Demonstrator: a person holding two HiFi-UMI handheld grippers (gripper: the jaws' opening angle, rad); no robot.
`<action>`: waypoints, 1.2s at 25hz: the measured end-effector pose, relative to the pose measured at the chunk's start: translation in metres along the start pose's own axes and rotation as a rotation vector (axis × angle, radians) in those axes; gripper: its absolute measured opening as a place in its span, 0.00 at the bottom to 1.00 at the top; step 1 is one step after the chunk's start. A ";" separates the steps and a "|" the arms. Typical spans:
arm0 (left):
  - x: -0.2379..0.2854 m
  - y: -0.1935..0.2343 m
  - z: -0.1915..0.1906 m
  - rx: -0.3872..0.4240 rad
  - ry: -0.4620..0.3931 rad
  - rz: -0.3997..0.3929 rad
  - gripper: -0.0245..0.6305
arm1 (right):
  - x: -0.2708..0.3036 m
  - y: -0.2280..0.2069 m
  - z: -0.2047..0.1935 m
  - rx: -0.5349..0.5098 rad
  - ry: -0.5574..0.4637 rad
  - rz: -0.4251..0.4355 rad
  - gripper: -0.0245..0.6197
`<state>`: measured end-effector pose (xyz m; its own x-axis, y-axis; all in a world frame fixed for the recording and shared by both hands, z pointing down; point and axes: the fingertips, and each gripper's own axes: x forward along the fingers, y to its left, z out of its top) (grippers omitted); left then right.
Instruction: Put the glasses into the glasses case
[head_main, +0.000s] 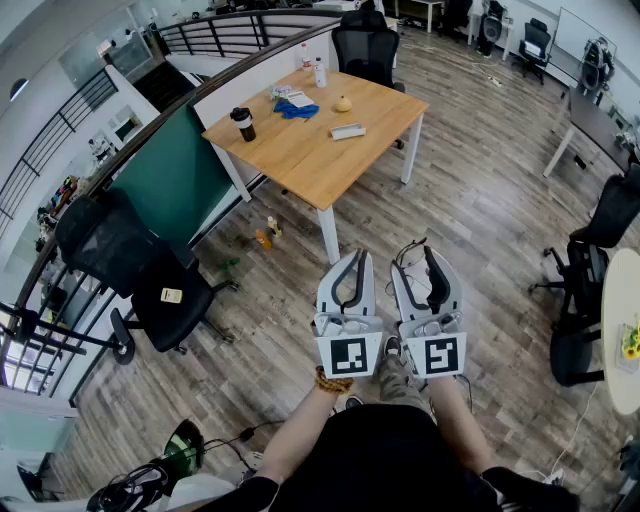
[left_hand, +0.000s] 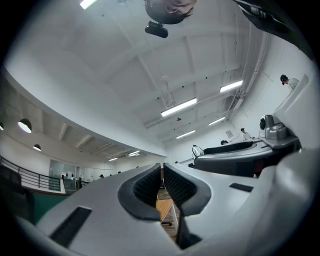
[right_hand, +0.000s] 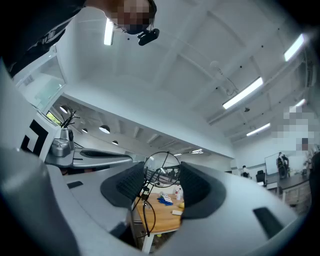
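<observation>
**Glasses gripped in the right gripper, well away from the table**

The right gripper has its jaws part-way closed on the thin wire-framed glasses. One round lens sits between the pads and the temple arms hang down toward 6 o'clock. The left gripper, just beside it at 9 o'clock, has its jaws drawn almost together with only a sliver of gap and nothing in it. Both are held side by side above the wooden floor. The wooden table stands well apart at 12 o'clock. On it lie a pale flat box that looks like the glasses case, a blue cloth and a black cup.
</observation>
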<state>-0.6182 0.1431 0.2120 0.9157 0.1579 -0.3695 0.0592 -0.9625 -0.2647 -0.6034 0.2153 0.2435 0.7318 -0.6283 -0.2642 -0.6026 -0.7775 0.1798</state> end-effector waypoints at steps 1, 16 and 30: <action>0.004 0.002 -0.005 -0.010 0.002 0.007 0.09 | 0.004 -0.002 -0.003 0.004 0.001 -0.004 0.39; 0.088 -0.007 -0.073 -0.041 0.062 0.035 0.09 | 0.070 -0.064 -0.068 0.079 0.026 0.034 0.39; 0.172 -0.025 -0.119 -0.071 0.118 0.118 0.09 | 0.132 -0.143 -0.096 0.108 -0.013 0.087 0.39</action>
<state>-0.4149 0.1684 0.2610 0.9581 0.0202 -0.2857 -0.0270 -0.9867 -0.1604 -0.3905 0.2411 0.2736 0.6713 -0.6925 -0.2642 -0.6951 -0.7120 0.1000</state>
